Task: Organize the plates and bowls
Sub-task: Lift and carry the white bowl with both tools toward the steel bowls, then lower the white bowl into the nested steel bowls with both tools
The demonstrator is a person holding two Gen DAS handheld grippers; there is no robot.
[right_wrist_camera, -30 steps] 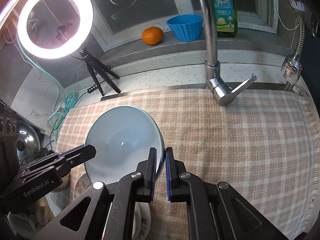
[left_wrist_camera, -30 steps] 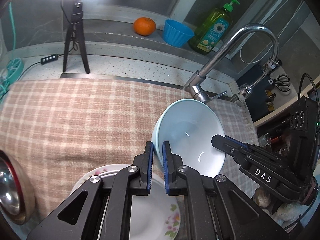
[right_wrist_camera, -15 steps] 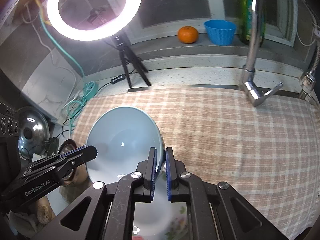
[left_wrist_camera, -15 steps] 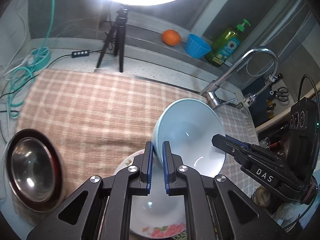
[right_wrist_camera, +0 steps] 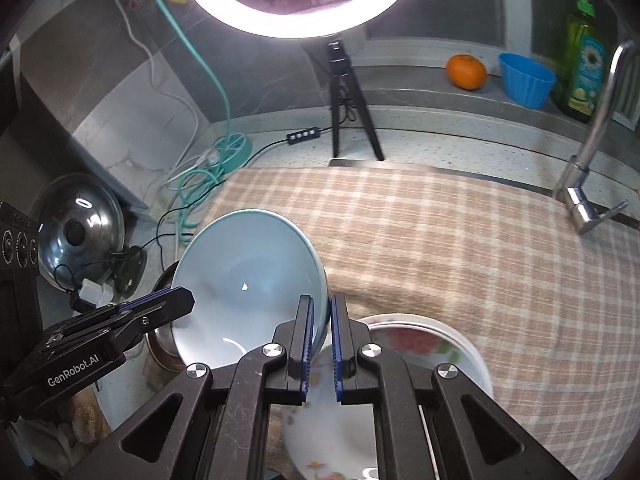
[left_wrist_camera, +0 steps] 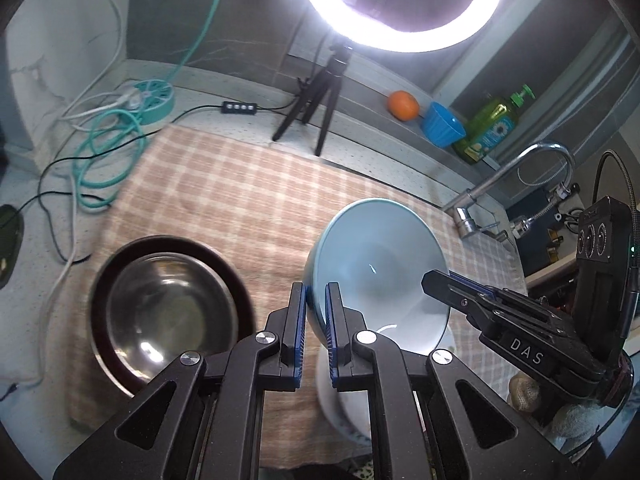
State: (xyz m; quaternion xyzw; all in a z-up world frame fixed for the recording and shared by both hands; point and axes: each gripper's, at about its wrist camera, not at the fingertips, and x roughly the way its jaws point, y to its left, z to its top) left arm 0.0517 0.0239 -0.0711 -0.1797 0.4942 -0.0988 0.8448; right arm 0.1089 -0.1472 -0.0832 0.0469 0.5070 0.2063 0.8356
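Nearest, in the lower middle of each wrist view, my left claw [left_wrist_camera: 316, 328] and my right claw [right_wrist_camera: 320, 340] were both clamped on opposite sides of the rim of the pale blue bowl [left_wrist_camera: 376, 272], which hung tilted between them, clear of the checked cloth [left_wrist_camera: 240, 200] covering the surface.

Just below the bowl, at the bottom of the right view, sat the flowered plate [right_wrist_camera: 420, 344]; it looked like more than one plate stacked, though my claw arms cut off the near part and I could not count them. To the left in the left view lay the steel bowl [left_wrist_camera: 168, 312] with its dark rim, on the cloth, blurred.

I judged the job partway: the plates seemed gathered, the blue bowl was in the air with no resting place yet, and nesting it in or beside the steel bowl probably remained.

Farther back stood the ring light [left_wrist_camera: 400, 8] on its tripod, then the orange [right_wrist_camera: 466, 71], a blue cup [right_wrist_camera: 526, 80] and a soap bottle [right_wrist_camera: 584, 64] on the ledge. The tap [right_wrist_camera: 588, 176] was cut at the right edge; the sink was hidden.
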